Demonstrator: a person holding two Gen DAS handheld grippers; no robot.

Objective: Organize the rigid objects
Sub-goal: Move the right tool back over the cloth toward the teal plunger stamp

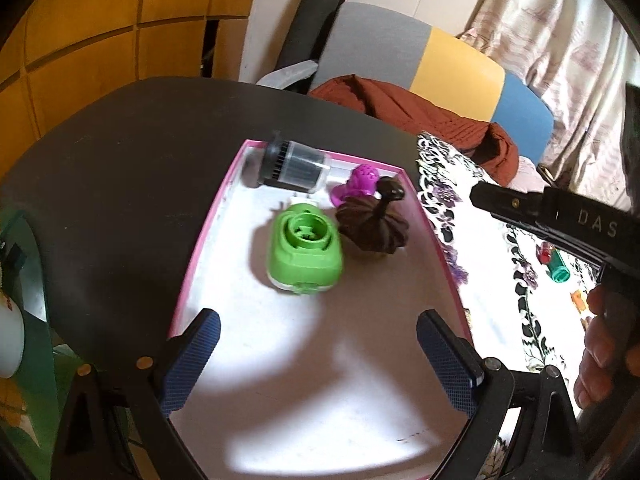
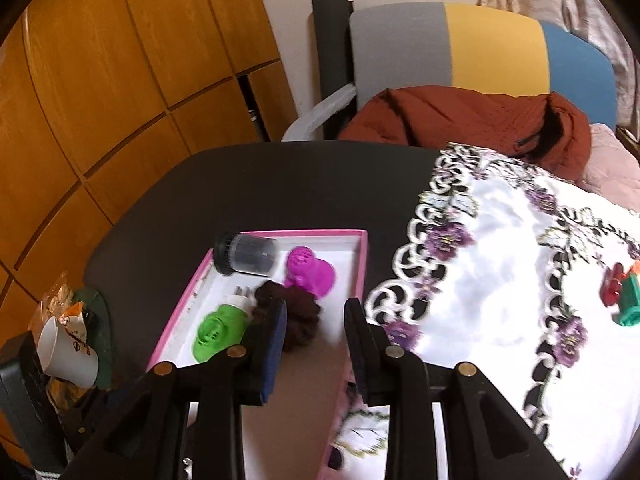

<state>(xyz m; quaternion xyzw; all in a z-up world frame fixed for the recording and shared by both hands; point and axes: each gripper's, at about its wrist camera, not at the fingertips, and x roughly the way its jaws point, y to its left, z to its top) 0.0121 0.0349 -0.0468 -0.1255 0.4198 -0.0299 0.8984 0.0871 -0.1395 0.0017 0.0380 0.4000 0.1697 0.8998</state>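
Fingers (image 1: 444, 356) of the left gripper (image 1: 318, 360) stand wide apart and empty over the pink tray (image 1: 208, 224), right gripper (image 2: 314, 344) likewise open and empty, so the next pickup, probably the blurred teal toy (image 2: 628, 304) on the cloth (image 2: 500, 280), wants a centred, level approach.

A matt black table (image 2: 280, 184) carries a glossy white embroidered cloth (image 2: 500, 264) and a pink-rimmed tray (image 1: 208, 232) with a smooth white floor. A shiny green plastic piece (image 1: 304, 252) lies inside. Textured blue pads (image 1: 192, 360) line the left gripper (image 1: 320, 360). Polished wood panels (image 2: 120, 80) stand behind.
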